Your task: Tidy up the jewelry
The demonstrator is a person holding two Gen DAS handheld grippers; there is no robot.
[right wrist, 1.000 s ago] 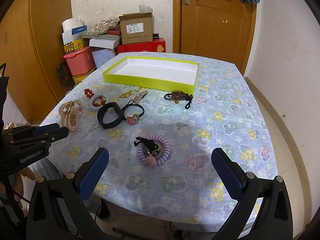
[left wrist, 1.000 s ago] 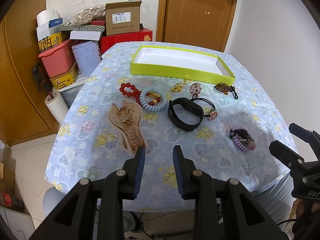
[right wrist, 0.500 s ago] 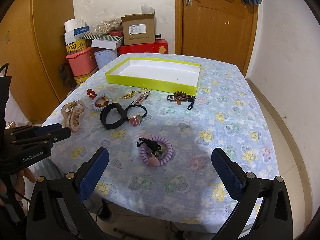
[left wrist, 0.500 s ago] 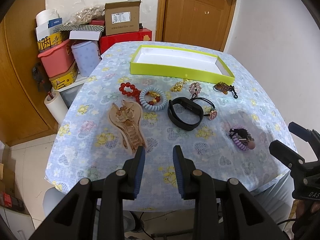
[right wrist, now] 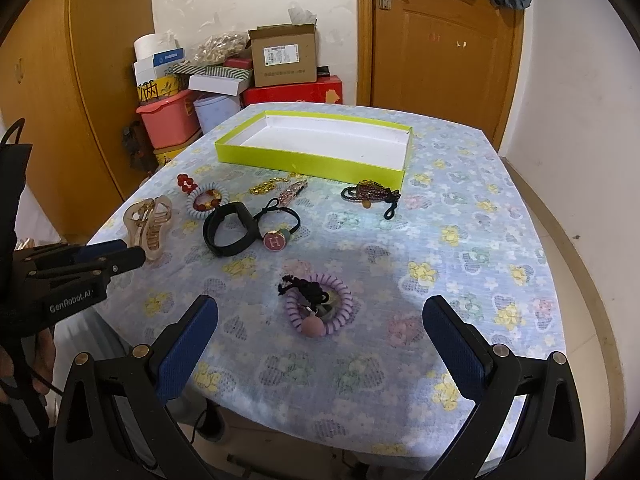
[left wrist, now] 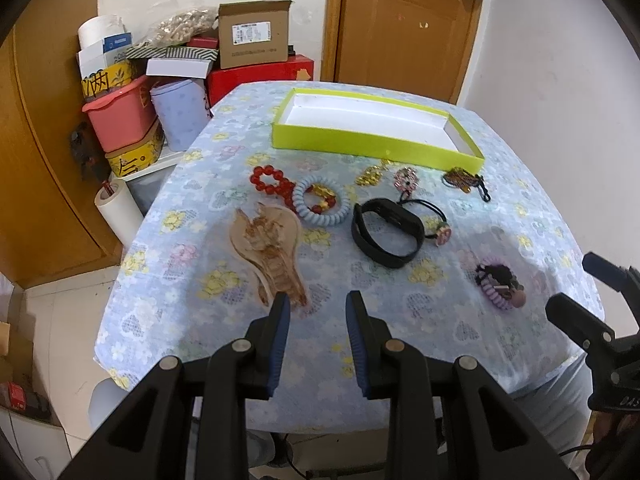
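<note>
A lime-green tray point(left wrist: 376, 147) point(right wrist: 308, 160) with a white bottom lies at the table's far side. In front of it lie a red bead bracelet point(left wrist: 269, 183), a pale blue coil tie point(left wrist: 320, 205), a tan hair claw point(left wrist: 268, 254) point(right wrist: 149, 222), a black band point(left wrist: 386, 232) point(right wrist: 229, 230), an "H" hair tie point(right wrist: 276, 240), a gold chain point(left wrist: 370, 176), a dark bead bracelet point(right wrist: 370, 194) and a purple coil tie point(left wrist: 500, 286) point(right wrist: 320, 306). My left gripper point(left wrist: 318, 308) is narrowly open, just short of the claw. My right gripper point(right wrist: 320, 320) is wide open, framing the purple tie.
The table point(right wrist: 460, 264) has a blue flowered cloth. Boxes and plastic bins point(left wrist: 132, 120) are stacked on the floor at the back left. A wooden door point(right wrist: 440, 40) stands behind the table. A white roll point(left wrist: 118, 208) stands by the left edge.
Both grippers have crept slightly forward over the table. The jaws and the jewelry have not changed.
</note>
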